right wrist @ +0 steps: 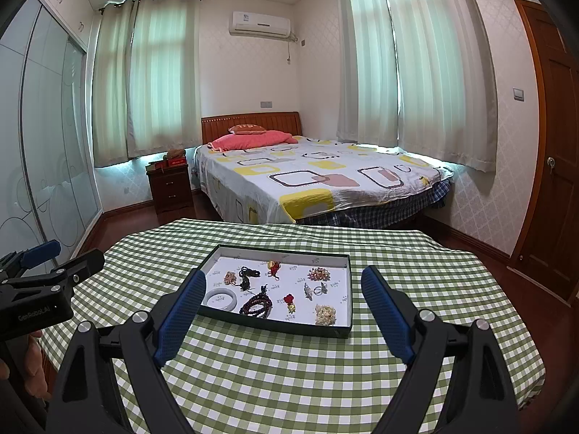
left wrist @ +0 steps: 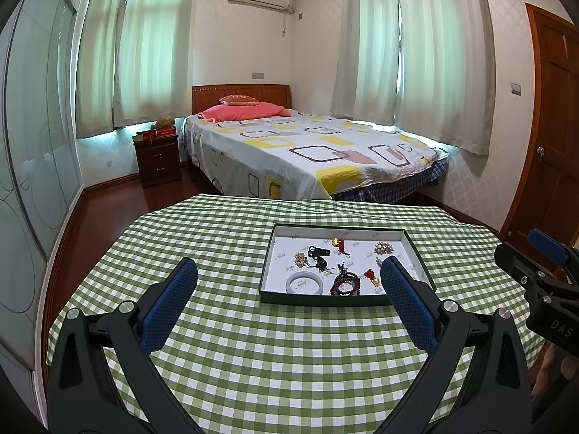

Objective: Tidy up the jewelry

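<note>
Your left gripper (left wrist: 287, 282) sits nearest the lens, its blue-padded fingers (left wrist: 170, 300) spread wide and holding nothing, hovering over the green checked tablecloth (left wrist: 289, 354); your right gripper (right wrist: 284, 289) is spread just as wide and is likewise empty, and its body shows at the right edge of the left view. Both point toward the shallow dark-rimmed tray (right wrist: 275, 327), which lies flat on the cloth a little beyond the fingertips, untouched by either tool; the jewelry is spread across its white floor. At its near left lies a pale bangle (right wrist: 220, 298); just right of that, a coil of dark wooden beads (right wrist: 255, 307); then a small red and gold charm (right wrist: 289, 302) and, in the near right corner, a cream beaded cluster (right wrist: 325, 314). Farther back sit a black cord pendant (right wrist: 248, 276), a red-strung gold charm (right wrist: 274, 267), a pinkish bead bracelet (right wrist: 319, 273) and a small silver piece (right wrist: 307, 291); the pieces lie apart from one another. Beyond the table stands a bed (left wrist: 307, 152) with a patterned sheet.
</note>
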`<action>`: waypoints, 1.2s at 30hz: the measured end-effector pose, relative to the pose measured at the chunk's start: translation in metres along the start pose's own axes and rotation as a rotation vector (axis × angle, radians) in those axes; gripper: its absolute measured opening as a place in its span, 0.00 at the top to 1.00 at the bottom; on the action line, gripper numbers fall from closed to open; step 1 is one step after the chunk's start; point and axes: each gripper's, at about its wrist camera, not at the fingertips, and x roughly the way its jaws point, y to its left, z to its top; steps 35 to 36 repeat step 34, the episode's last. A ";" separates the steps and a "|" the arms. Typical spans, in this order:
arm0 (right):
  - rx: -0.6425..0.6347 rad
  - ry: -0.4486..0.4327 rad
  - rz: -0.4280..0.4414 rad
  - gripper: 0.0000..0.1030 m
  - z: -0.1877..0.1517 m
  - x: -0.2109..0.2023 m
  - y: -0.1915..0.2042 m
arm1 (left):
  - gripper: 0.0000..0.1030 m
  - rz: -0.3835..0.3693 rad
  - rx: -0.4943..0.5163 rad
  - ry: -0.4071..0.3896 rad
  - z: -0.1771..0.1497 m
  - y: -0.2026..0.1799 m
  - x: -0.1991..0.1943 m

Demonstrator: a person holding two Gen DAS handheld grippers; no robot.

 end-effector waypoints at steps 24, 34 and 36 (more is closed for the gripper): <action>0.001 0.015 0.002 0.18 -0.006 0.002 0.002 | 0.04 -0.032 -0.020 0.031 -0.006 0.005 0.016; 0.015 0.035 -0.013 0.18 -0.012 0.014 -0.009 | 0.04 0.051 -0.023 0.135 -0.021 0.019 0.057; 0.015 0.035 -0.013 0.18 -0.012 0.014 -0.009 | 0.04 0.051 -0.023 0.135 -0.021 0.019 0.057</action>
